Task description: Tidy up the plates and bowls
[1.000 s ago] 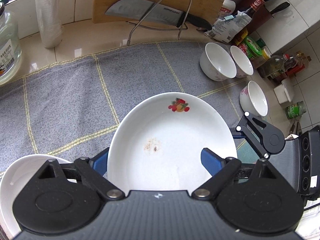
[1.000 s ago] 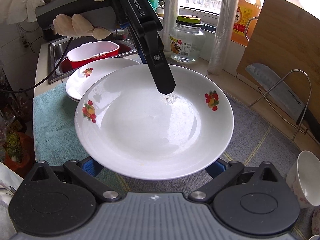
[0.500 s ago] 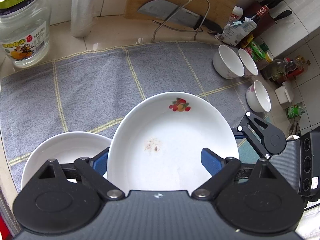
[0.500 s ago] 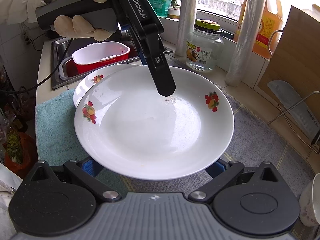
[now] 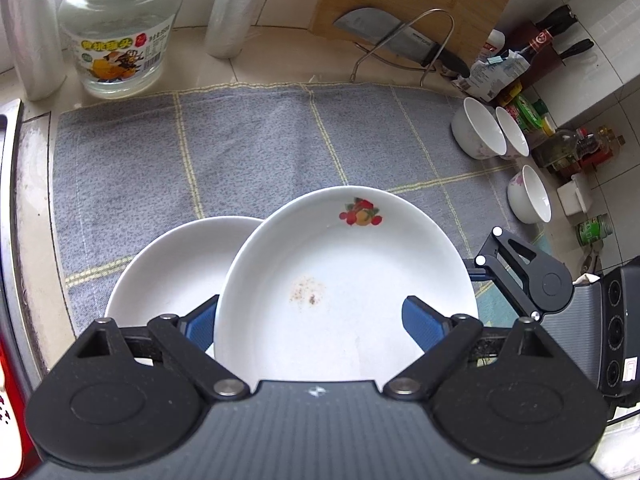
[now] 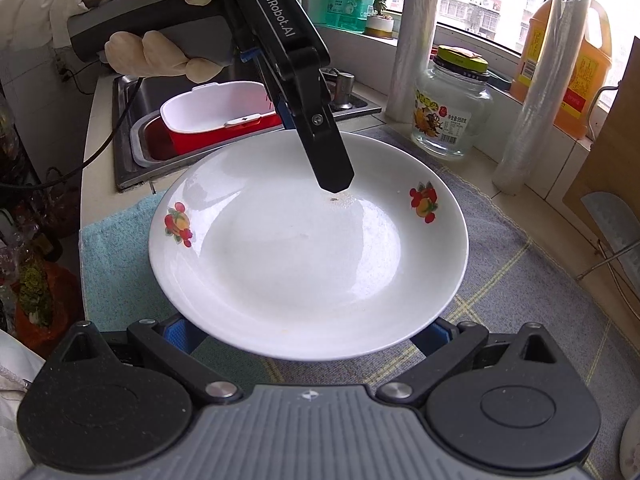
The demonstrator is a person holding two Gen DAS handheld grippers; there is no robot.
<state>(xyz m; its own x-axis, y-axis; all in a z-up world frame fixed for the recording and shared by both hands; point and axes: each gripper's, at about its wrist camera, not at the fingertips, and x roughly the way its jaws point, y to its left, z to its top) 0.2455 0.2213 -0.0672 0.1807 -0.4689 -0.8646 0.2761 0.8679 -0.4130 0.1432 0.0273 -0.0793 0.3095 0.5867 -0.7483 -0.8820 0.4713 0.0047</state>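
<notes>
A white plate (image 5: 344, 280) with fruit decals hangs tilted over the grey towel (image 5: 248, 144). My left gripper (image 5: 312, 320) is shut on it, with the right pad over the plate's inside and the left pad behind its rim. In the right wrist view its upper finger (image 6: 320, 140) presses on the plate (image 6: 304, 248). My right gripper (image 6: 308, 332) is open, both fingers under the plate's near rim; one finger (image 5: 520, 272) shows at the plate's right edge. A second white plate (image 5: 172, 276) lies on the towel, partly under the held one. Three white bowls (image 5: 476, 132) stand at the right.
A glass jar (image 5: 116, 40) and film rolls (image 5: 232, 4) stand behind the towel. A knife on a wire rack (image 5: 400, 40) leans at a cutting board. Bottles and cans (image 5: 568, 148) crowd the right corner. A sink with a red-and-white basin (image 6: 216, 120) lies left, beside a gloved hand (image 6: 160, 52).
Both grippers have carried the plate toward the sink end of the counter. The second plate now lies closer under it and is hidden in the right wrist view.
</notes>
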